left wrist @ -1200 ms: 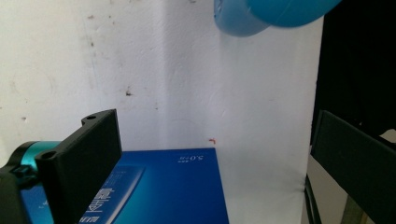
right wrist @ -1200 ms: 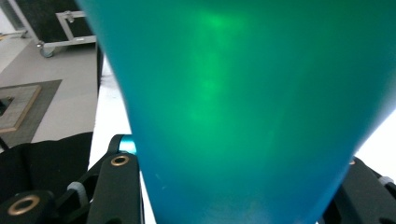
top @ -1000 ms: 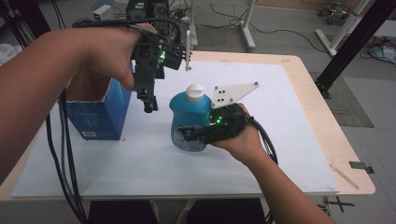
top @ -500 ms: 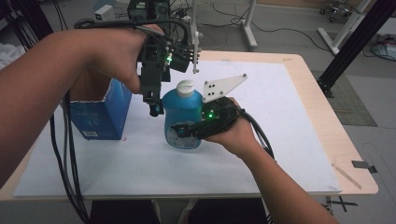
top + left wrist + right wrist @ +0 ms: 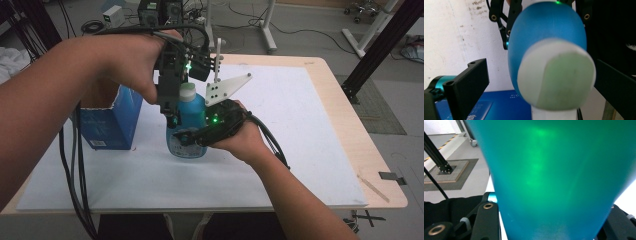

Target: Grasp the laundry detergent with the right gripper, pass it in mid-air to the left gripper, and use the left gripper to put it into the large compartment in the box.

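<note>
From the high view, a blue bottle [image 5: 187,131] with a white cap [image 5: 187,92] stands near the middle of the desk [image 5: 310,150], on the white sheet [image 5: 280,115] that covers most of it. The right tool [image 5: 192,137] comes in from the right side and squeezes the bottle low on its body, so it is closed on the bottle. The right hand [image 5: 240,137] holds this tool. The left tool [image 5: 172,117] hangs over the bottle from above, pointing down, with its tip just beside the bottle's neck on the left. The left hand [image 5: 132,62] holds it. A blue box [image 5: 112,120] stands near the left edge of the desk, close to the bottle. Black cables [image 5: 75,165] hang down at the left front of the desk.

From the left gripper view, the white cap [image 5: 556,80] is very close and blurry, with the round blue bottle [image 5: 544,30] behind it. One black jaw of the left tool is on the left, apart from the cap, and the other is on the right, so this tool is open around the cap. The blue box [image 5: 499,105] shows at the bottom.

From the right gripper view, the blue-green bottle [image 5: 554,177] stands right in front. The black jaws of the right tool sit at its two sides at the bottom, pressing it. A black frame leg [image 5: 436,155] stands on the floor at the left.
</note>
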Available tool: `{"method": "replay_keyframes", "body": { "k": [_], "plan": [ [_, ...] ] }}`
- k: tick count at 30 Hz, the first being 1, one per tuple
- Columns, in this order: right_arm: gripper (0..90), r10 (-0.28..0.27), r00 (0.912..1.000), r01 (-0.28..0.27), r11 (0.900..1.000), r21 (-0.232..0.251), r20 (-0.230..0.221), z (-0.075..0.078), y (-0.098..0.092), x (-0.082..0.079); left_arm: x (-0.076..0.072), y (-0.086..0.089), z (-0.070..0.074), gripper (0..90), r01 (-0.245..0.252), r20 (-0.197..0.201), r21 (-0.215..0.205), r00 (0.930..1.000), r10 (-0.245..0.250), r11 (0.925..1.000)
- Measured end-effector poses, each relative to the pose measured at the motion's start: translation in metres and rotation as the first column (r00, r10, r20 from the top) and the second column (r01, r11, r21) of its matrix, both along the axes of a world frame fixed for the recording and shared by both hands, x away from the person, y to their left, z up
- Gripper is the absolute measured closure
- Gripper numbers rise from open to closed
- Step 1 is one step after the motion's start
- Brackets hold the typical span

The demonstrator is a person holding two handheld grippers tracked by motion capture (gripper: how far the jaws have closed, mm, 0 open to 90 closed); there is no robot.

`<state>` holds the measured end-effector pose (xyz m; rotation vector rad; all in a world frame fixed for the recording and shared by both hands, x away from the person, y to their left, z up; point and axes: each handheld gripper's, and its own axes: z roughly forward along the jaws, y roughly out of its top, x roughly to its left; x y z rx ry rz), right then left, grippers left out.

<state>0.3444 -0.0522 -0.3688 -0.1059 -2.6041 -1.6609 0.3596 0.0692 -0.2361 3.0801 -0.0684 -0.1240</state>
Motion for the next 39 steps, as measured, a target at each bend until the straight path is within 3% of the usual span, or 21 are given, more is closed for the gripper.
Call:
{"method": "replay_keyframes", "body": {
  "k": [11,23,29,31,39],
  "plan": [
    [47.0,0.005,0.9999,-0.005,1.000,0.002,-0.010,0.0046,0.0051,0.0006,-0.0014,-0.0033,-0.0019,1.7,0.001,0.010,0.010,1.0000,-0.001,0.9999],
    [47.0,0.004,1.0000,-0.004,1.000,0.012,-0.004,0.0065,0.0045,0.0012,-0.0028,-0.0075,-0.0065,2.1,-0.008,0.052,0.027,0.9986,0.006,0.9996],
    [47.0,0.004,1.0000,-0.004,1.000,0.009,-0.001,0.0067,0.0040,0.0012,-0.0030,-0.0073,-0.0068,4.8,-0.011,0.046,0.025,0.9989,0.010,0.9996],
    [47.0,0.003,1.0000,-0.003,1.000,0.011,-0.002,0.0066,0.0040,0.0015,-0.0034,-0.0073,-0.0070,11.5,-0.007,0.037,0.020,0.9993,0.006,0.9998],
    [47.0,0.003,1.0000,-0.003,1.000,0.008,-0.004,0.0061,0.0038,0.0020,-0.0043,-0.0090,-0.0088,13.3,-0.008,0.040,0.017,0.9992,0.007,0.9998]
  ]
}}
